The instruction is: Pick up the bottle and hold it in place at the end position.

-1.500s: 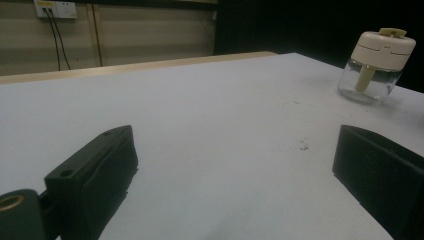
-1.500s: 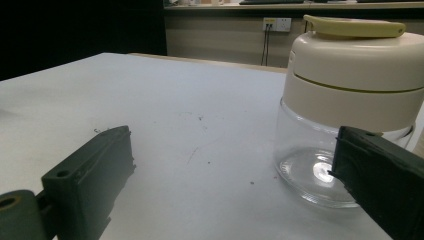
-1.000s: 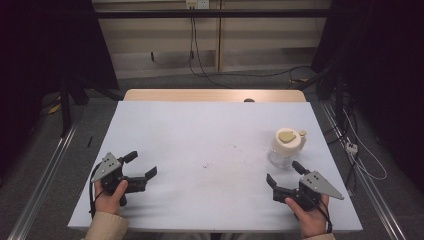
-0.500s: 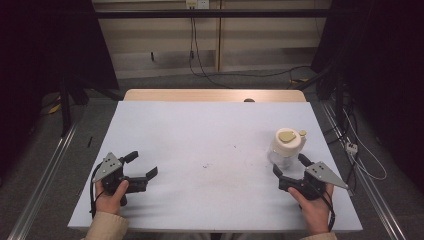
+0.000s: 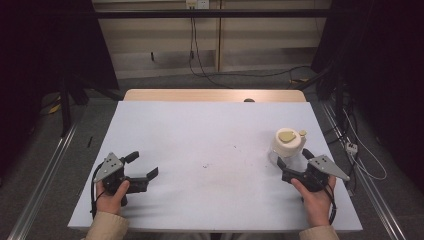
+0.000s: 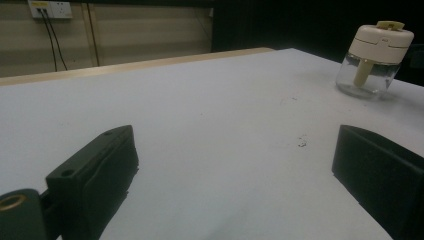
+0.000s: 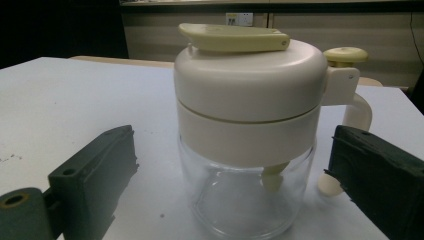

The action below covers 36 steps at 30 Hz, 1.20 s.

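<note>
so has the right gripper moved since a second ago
Yes. In the high view the right gripper has moved forward, toward the jar, which stayed put; its open jaws now flank the jar's base.

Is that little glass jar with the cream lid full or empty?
Empty, as far as shows: the jar stands upright, its clear glass base showing nothing but the lid's stem; its lid sits on top.
</note>
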### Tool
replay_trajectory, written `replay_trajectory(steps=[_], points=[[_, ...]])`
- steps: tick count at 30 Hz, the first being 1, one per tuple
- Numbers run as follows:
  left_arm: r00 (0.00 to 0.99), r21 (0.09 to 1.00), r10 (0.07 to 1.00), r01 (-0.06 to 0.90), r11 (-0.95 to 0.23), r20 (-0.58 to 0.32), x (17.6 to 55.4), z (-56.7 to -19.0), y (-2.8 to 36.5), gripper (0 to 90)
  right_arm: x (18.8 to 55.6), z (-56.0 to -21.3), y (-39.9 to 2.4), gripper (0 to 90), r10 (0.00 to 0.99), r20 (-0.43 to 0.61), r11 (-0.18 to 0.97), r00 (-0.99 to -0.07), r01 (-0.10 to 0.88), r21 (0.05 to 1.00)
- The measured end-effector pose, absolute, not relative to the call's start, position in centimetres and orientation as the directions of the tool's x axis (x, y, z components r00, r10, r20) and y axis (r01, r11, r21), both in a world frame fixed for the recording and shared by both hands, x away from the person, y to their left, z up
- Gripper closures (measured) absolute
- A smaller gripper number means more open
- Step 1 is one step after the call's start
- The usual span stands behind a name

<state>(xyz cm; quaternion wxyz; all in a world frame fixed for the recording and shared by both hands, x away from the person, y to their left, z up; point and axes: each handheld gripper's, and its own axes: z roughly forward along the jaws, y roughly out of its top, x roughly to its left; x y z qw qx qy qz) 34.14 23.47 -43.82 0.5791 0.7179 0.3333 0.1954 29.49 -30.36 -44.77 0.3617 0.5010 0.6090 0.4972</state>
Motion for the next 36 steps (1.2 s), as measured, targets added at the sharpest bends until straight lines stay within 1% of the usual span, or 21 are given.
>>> replay_trajectory(steps=[12, 14, 18, 36], points=[[0.700, 0.962, 0.706, 0.251, -0.104, -0.106, 34.0, -43.8, 23.5, 3.7, 30.8, -44.8, -30.7, 4.8, 0.974, 0.064, -0.005, -0.217, 0.262, 0.965], [0.702, 0.963, 0.704, 0.249, -0.106, -0.104, 34.0, -43.8, 23.6, 3.7, 31.1, -44.8, -30.8, 5.2, 0.973, 0.080, -0.020, -0.217, 0.264, 0.964], [0.701, 0.963, 0.705, 0.248, -0.105, -0.103, 34.0, -43.8, 23.6, 3.7, 31.4, -45.0, -30.8, 5.1, 0.975, 0.071, -0.011, -0.211, 0.272, 0.962], [0.694, 0.962, 0.711, 0.255, -0.094, -0.114, 34.0, -43.9, 23.7, 3.7, 33.9, -45.4, -30.3, 4.4, 0.972, 0.067, 0.002, -0.227, 0.293, 0.956]])
